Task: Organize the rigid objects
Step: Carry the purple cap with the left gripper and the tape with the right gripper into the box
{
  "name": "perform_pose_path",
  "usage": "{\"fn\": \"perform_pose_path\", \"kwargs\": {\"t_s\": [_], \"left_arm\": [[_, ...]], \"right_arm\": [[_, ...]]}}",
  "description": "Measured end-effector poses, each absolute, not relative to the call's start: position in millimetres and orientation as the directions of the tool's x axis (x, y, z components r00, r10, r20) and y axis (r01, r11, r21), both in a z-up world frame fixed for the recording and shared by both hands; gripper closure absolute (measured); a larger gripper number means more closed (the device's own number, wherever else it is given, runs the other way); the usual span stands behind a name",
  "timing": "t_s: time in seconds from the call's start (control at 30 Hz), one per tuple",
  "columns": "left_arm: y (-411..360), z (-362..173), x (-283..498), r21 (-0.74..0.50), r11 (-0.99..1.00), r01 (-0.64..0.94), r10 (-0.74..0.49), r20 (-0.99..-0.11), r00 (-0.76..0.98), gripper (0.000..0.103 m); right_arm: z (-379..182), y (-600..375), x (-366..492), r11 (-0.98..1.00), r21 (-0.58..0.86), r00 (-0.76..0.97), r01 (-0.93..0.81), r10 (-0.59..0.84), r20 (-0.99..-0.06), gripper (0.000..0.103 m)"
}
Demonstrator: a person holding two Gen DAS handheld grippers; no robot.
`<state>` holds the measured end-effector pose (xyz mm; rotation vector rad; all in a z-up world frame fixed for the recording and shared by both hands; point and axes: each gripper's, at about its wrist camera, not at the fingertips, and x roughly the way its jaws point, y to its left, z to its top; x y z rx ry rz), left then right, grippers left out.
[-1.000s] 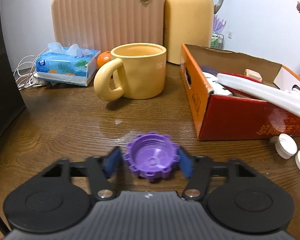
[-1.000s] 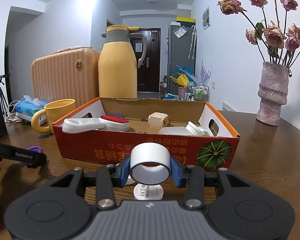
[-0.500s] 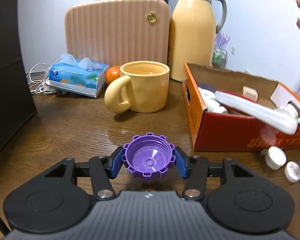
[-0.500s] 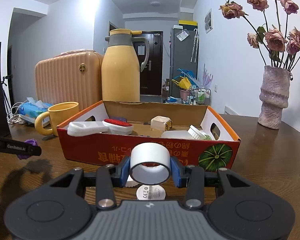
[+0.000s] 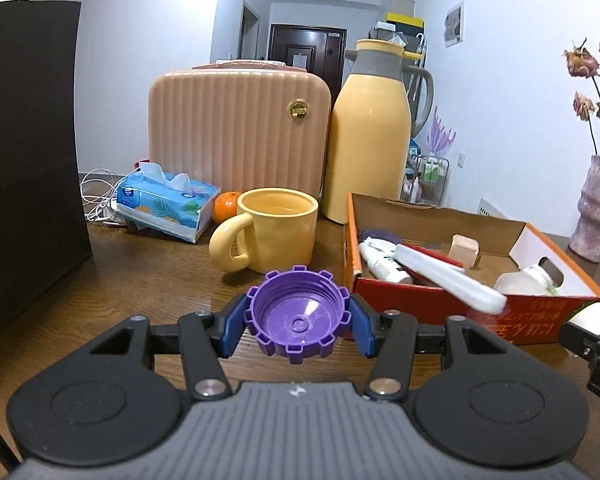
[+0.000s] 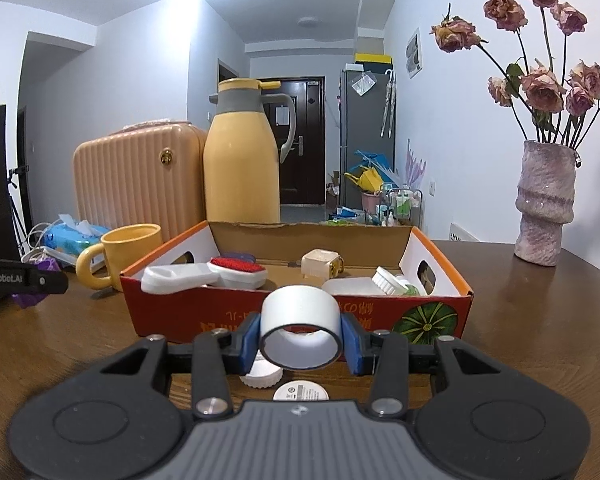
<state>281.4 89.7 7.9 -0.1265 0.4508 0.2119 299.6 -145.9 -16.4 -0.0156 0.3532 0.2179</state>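
Observation:
My left gripper point(image 5: 298, 322) is shut on a purple toothed cap point(image 5: 298, 316), lifted above the wooden table with its hollow side facing the camera. Ahead and to its right stands the orange cardboard box point(image 5: 420, 300), holding a white and red brush, a white bottle and a small beige block. My right gripper point(image 6: 300, 336) is shut on a white tape roll point(image 6: 300, 324), held just in front of the box's near wall point(image 6: 228, 316). Two white caps point(image 6: 300, 392) lie on the table under it. The left gripper's finger point(image 6: 24, 280) shows at the left edge of the right wrist view.
A yellow mug point(image 5: 274, 236) stands left of the box, with a tissue pack point(image 5: 166, 204), an orange point(image 5: 226, 206), a peach case point(image 5: 240, 136) and a yellow flask point(image 5: 370, 140) behind. A black panel point(image 5: 28, 168) stands at the far left. A vase of dried roses point(image 6: 546, 200) is at the right.
My left gripper has risen off the table with the purple cap and tilted up, so more of the room shows. The right gripper with the tape roll has stayed nearly still.

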Motion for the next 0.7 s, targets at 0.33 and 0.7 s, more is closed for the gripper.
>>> {"fn": "perform_pose_path", "kwargs": {"t_s": [0.33, 0.7], "left_arm": [[67, 23, 271, -0.096, 0.974, -0.206, 0.154, -0.391, 0.907, 0.049], [42, 36, 292, -0.097, 0.979, -0.182, 0.135, -0.370, 0.919, 0.049]], "right_arm": [[-8, -150, 299, 0.978, 0.041, 0.941, -0.205, 0.209, -0.266, 0.061], [-4, -160, 315, 0.984, 0.098, 0.967, -0.152, 0.168, -0.191, 0.061]]}}
